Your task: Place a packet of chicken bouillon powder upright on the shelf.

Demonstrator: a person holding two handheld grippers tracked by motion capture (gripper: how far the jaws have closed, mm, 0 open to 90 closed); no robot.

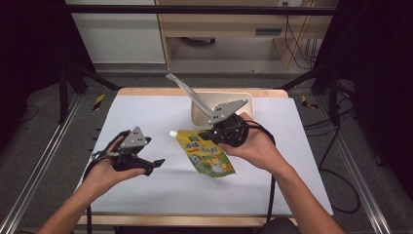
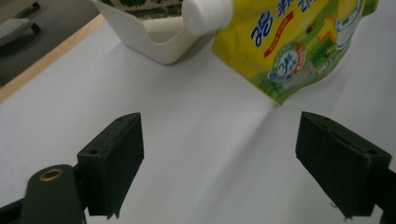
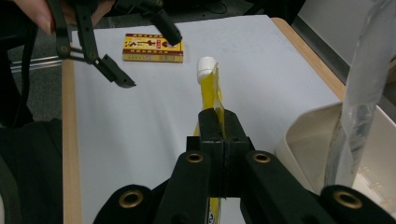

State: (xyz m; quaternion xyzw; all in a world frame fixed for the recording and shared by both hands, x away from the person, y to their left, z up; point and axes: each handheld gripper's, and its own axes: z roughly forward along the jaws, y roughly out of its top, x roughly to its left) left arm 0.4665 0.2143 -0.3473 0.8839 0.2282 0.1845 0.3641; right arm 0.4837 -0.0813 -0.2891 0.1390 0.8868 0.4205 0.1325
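A yellow spouted pouch (image 1: pixel 207 155) with a white cap (image 1: pixel 172 133) hangs tilted over the middle of the white table (image 1: pixel 146 112). My right gripper (image 1: pixel 204 136) is shut on the pouch's upper edge; in the right gripper view its jaws (image 3: pixel 218 122) pinch the thin pouch (image 3: pixel 211 91) edge-on, just below the cap (image 3: pixel 204 68). My left gripper (image 1: pixel 152 166) is held above the table's left side, open with nothing between its jaws. In the left gripper view the left gripper (image 2: pixel 219 163) points toward the pouch (image 2: pixel 289 42) and its cap (image 2: pixel 205 14), well short of them.
A cream basket (image 1: pixel 246 96) stands at the table's back centre, with a clear plastic strip (image 1: pixel 187 90) sticking up out of it. A small yellow and red box (image 3: pixel 153 47) lies on the table beyond the left gripper (image 3: pixel 142 49). The basket's corner (image 2: pixel 144 39) sits close behind the cap.
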